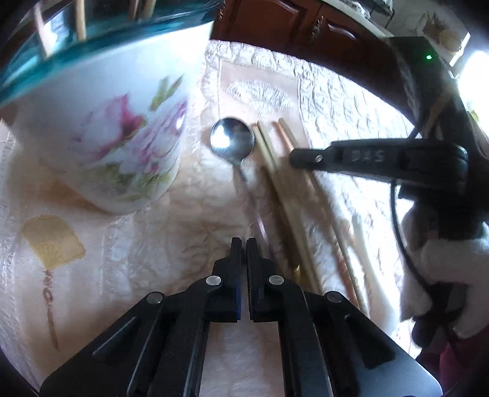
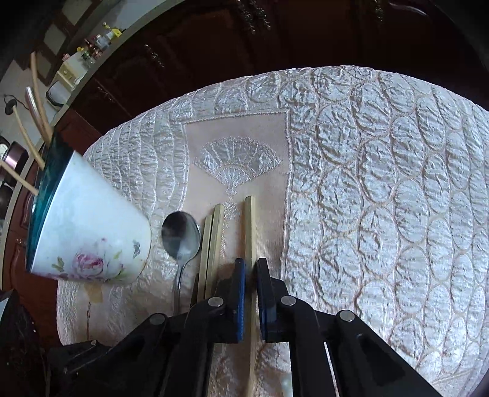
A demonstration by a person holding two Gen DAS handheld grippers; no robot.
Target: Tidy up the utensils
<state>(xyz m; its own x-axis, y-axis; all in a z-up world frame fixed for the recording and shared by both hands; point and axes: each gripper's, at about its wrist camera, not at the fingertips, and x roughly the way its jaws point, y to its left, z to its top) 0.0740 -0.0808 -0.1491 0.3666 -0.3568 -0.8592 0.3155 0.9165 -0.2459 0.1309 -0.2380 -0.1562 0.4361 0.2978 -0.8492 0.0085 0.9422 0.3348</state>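
A white floral cup (image 1: pixel 122 143) with a teal rim stands on the cloth and holds several chopsticks (image 2: pixel 35 122). Beside it lie a metal spoon (image 1: pixel 233 142), a pair of chopsticks (image 1: pixel 270 165) and a single chopstick (image 2: pixel 250 232). My right gripper (image 2: pixel 250 265) is closed around the single chopstick, which runs between its pads (image 2: pixel 240 290). In the left wrist view the right gripper (image 1: pixel 301 157) reaches in from the right over the chopsticks. My left gripper (image 1: pixel 243 244) is shut and empty, just short of the spoon handle. The cup also shows in the right wrist view (image 2: pixel 88 232).
A quilted cream tablecloth (image 2: pixel 382 183) covers the table. Dark wooden cabinets (image 1: pixel 290 24) stand behind the table's far edge. A white utensil handle (image 1: pixel 365 250) lies right of the chopsticks.
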